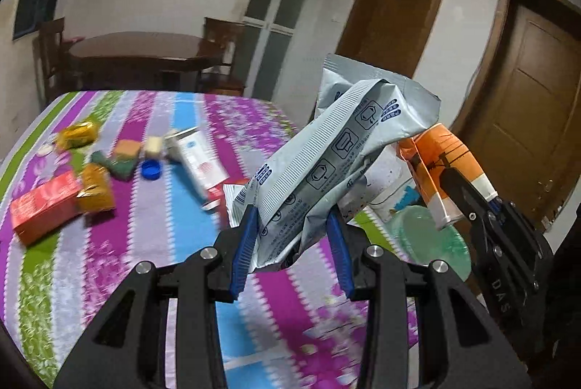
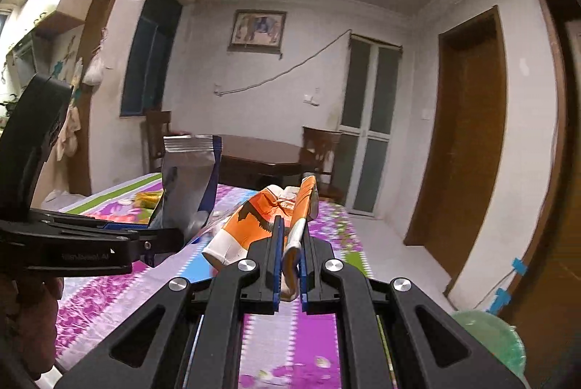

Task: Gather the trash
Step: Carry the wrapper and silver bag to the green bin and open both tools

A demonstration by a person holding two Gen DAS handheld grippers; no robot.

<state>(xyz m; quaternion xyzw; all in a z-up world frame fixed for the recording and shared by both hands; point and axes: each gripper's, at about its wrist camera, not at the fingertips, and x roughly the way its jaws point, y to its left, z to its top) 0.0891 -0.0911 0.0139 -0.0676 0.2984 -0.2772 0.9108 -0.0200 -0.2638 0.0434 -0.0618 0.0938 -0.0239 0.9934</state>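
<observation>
Between the left gripper's (image 1: 296, 244) blue pads: a crumpled silver-grey foil pouch (image 1: 326, 164), pinched near its lower end, the rest standing up and leaning right. Held low on the pouch, probably because that was the edge nearest when it lay flat; the free end flops, so the grip looks secure but loose-bodied. Jaws part-closed, both pads pressing the foil.

Right gripper (image 2: 290, 262): jaws narrow, clamped on a flattened orange-and-white carton (image 2: 268, 218). Carton sticks out forward and up past the fingertips. Thin item, so the jaws stand nearly together.

Both items are raised off the table and sit near each other at its right edge; in the left wrist view the carton (image 1: 441, 171) lies just beside the pouch's upper end, whether touching cannot be told.

Below and right of the table: a green bin (image 1: 428, 236) lined with a thin bag, rim also showing in the right wrist view (image 2: 490, 342). Judgement: both loads are being carried toward it for dropping in one trip.

Still on the striped tablecloth (image 1: 163, 244): red box (image 1: 43, 207), two yellow wrappers (image 1: 78, 133), blue bottle cap (image 1: 150, 168), white tube box (image 1: 198, 160), some small sponge-like pieces. Blurred, detail uncertain. More trash remains to collect.
</observation>
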